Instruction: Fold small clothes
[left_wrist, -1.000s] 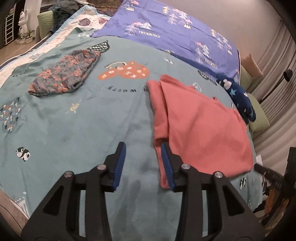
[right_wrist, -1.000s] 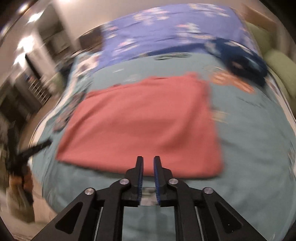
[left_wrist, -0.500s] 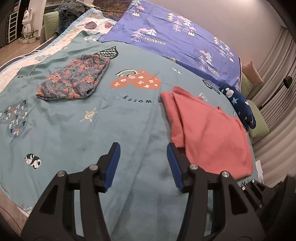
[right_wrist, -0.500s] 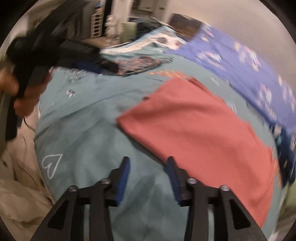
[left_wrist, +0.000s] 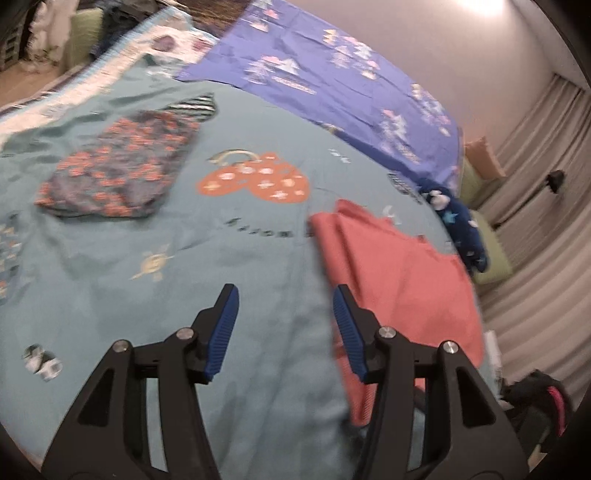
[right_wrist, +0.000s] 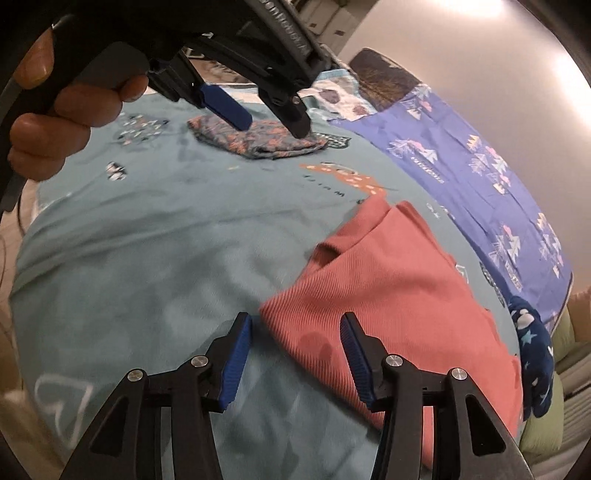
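Bedspread (left_wrist: 110, 258), teal and printed, carries a folded floral garment (left_wrist: 118, 166) at far left, lying as it lay a second ago. The left gripper (left_wrist: 284, 325) hovers over bare cover, jaws parted slightly wider than before, with nothing between them; the coral garment (left_wrist: 399, 266), folded flat, lies just right of it. The right gripper (right_wrist: 295, 354), a second ago nearly clenched, now stands released over the coral garment's near corner (right_wrist: 388, 295), gripping nothing.
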